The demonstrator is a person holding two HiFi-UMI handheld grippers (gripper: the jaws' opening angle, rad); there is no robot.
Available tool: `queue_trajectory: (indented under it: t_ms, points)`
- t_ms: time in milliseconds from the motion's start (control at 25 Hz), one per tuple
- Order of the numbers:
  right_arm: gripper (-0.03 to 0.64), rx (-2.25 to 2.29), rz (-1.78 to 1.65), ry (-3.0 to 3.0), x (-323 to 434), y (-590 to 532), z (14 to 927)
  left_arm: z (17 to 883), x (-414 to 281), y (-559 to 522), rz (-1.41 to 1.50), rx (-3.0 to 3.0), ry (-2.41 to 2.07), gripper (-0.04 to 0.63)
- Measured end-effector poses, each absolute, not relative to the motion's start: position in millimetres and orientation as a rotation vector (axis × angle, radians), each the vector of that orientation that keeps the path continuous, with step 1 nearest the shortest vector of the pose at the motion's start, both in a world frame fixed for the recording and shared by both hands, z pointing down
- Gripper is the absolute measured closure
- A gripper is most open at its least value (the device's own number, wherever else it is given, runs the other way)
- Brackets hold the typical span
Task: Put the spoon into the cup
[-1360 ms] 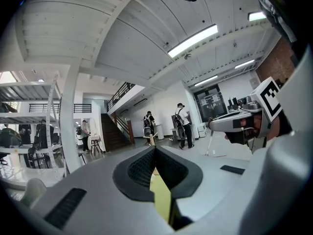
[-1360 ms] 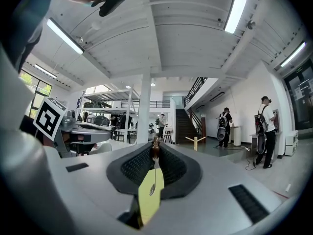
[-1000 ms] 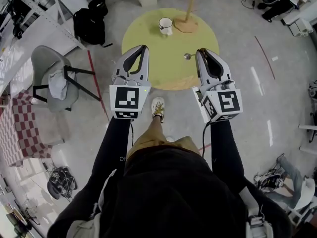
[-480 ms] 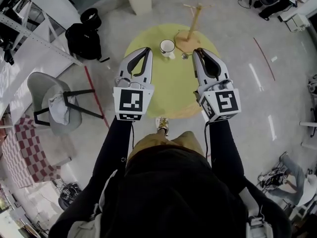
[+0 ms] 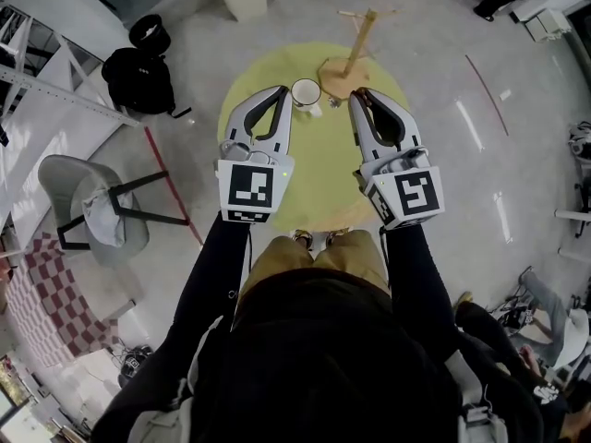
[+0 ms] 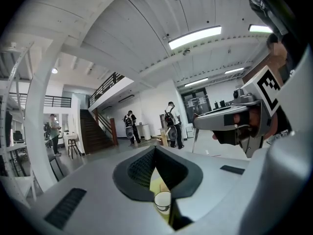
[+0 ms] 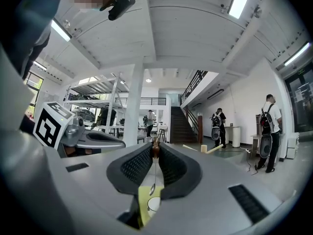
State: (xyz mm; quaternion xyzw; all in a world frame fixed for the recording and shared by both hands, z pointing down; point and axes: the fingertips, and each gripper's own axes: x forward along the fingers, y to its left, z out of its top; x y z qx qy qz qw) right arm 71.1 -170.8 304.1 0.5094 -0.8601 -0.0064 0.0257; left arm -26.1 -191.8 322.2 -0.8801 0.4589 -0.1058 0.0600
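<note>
1. Over the yellow table (image 5: 319, 169), the right gripper (image 5: 362, 96) is pinched almost closed on the spoon (image 7: 155, 169), clamping the tip of its brown handle.
2. The left gripper (image 5: 280, 90) has its jaws together on nothing.
3. The cup (image 5: 306, 92) stands at 9 o'clock from the right gripper's tips, just beside the left one.
4. Carry the spoon sideways until its bowl hangs over the cup's mouth, then lower slowly; a swinging spoon could clip the rim.
5. The spoon's long axis looks near vertical in the right gripper view: handle at 12 o'clock, bowl at 6.
</note>
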Motion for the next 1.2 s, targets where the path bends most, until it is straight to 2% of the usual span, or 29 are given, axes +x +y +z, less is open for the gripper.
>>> queue_trajectory:
  t_ms: [480, 1200]
  points:
    - [0.560, 1.497, 0.031, -2.697, 66, -213, 330, 341, -25, -223, -0.375, -2.664, 1.449, 0.580]
    - [0.559, 1.270, 0.227, -2.611, 41, -274, 461, 407, -42, -246, -0.508, -2.687, 1.587, 0.580]
